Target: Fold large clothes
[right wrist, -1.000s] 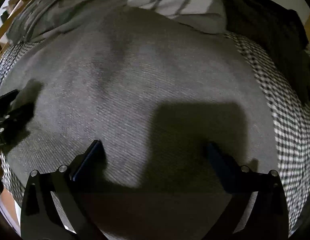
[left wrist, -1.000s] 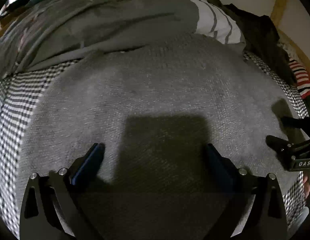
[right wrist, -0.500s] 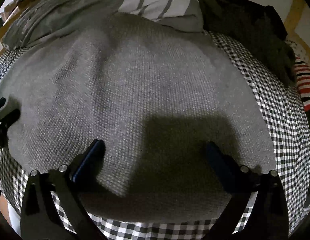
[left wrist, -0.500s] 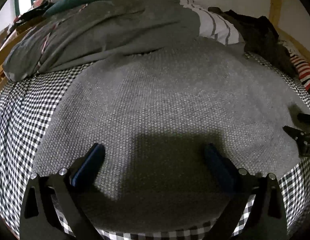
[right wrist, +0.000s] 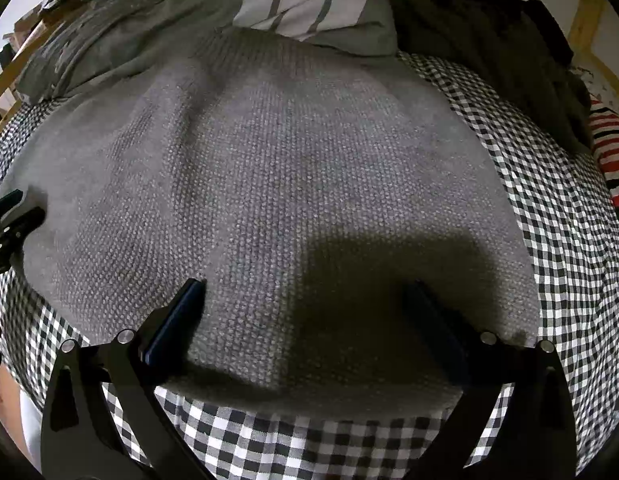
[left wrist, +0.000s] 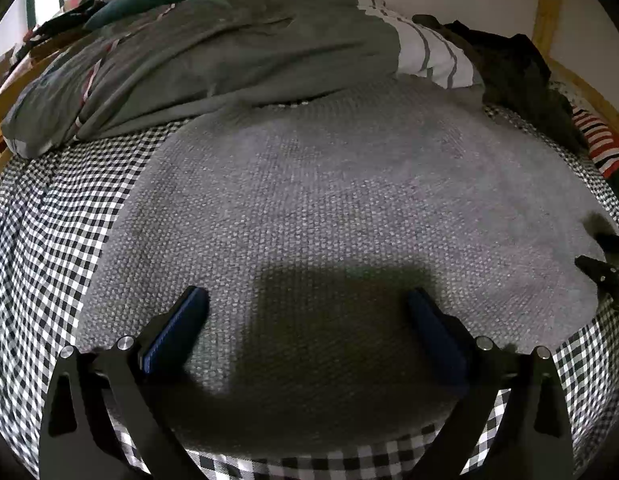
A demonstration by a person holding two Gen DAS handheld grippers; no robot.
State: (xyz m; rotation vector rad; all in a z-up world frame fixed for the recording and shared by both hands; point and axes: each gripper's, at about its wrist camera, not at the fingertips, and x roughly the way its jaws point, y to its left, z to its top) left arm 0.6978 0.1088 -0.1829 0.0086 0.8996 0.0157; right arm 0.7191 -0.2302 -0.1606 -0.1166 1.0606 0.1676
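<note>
Left wrist view: checked sheet (left wrist: pixel 49 216) covers the bed, grey knit (left wrist: pixel 349 200) lies flat on it, far edge under the duvet (left wrist: pixel 213 52). My left gripper (left wrist: pixel 307 312) hangs over the knit's near hem, fingers spread wide, empty. Right gripper (right wrist: pixel 305 304) likewise, wide apart, gripping nothing.

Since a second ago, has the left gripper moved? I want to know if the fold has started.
Yes. The left gripper has pulled up and back: the grey sweater looks smaller, and the checked sheet now shows along the near hem.
</note>
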